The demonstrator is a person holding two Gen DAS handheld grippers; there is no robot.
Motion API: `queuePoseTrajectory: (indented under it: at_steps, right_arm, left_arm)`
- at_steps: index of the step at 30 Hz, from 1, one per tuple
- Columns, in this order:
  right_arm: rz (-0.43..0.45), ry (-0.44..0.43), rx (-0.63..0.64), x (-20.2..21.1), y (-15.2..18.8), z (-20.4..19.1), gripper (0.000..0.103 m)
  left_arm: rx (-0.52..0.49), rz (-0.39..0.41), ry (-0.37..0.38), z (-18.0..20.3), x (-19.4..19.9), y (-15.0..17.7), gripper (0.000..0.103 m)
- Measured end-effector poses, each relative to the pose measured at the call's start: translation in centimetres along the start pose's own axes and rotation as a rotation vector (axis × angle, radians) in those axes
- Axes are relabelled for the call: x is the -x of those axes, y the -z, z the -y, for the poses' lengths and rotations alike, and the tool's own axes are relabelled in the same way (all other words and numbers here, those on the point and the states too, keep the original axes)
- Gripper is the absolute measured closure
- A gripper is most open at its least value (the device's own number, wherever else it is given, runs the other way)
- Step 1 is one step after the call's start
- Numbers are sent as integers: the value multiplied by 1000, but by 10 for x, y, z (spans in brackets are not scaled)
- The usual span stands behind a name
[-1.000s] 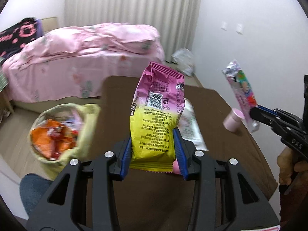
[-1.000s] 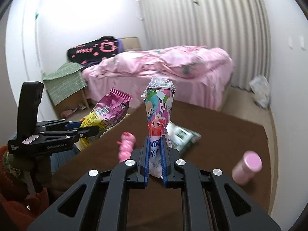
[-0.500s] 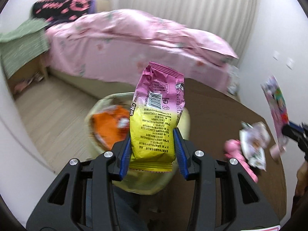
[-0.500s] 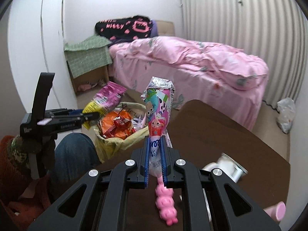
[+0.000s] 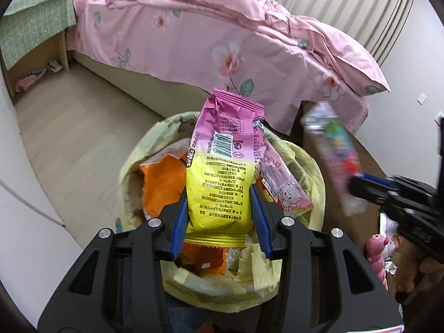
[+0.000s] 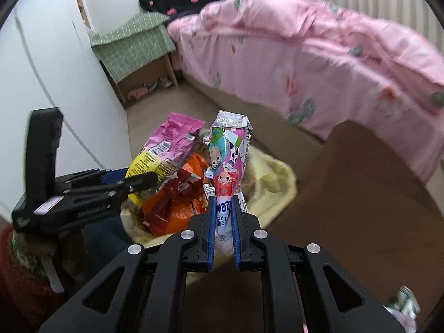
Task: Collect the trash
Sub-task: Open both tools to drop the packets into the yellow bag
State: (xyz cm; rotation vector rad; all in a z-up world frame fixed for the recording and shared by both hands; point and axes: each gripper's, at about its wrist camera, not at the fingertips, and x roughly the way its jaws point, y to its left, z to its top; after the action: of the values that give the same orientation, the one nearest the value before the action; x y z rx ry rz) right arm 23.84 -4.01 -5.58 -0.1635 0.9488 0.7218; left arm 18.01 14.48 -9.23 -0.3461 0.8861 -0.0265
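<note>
The left gripper (image 5: pixel 219 219) clamps a snack bag (image 5: pixel 222 172) upright, directly over the bin (image 5: pixel 313 166) — nearer than the right gripper (image 6: pixel 224 222), pinching a wrapper (image 6: pixel 226 161).

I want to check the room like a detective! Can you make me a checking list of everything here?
Surface: brown table, right of the bin.
Job's things: pink-yellow snack bag held above the bin; cartoon wrapper near its edge. Bin holds orange packets and a pink wrapper.
Clutter: pink toy and a crumpled wrapper on the table.
Grippers: left gripper shut on the snack bag; right gripper shut on the cartoon wrapper.
Cables: nothing seen.
Surroundings: bed with a pink quilt, green-cloth stand, curtains, wood floor.
</note>
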Motion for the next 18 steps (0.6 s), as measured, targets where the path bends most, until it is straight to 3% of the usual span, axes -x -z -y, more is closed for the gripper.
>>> queuePoseTrajectory:
  at_steps: [8,15,18]
  right_arm:
    - [-143,-64,-49,-74,-13,1,92]
    - [-125,-62,-24,-73,-6,3,92]
    - [-98,-78,-30,-66,-2,8,90]
  left_arm:
    - [39,-53,25,-19,-26,7,64]
    - [64,-28,77,-22,-25,8,58]
    - [104,10,107,-30,-17,8,50]
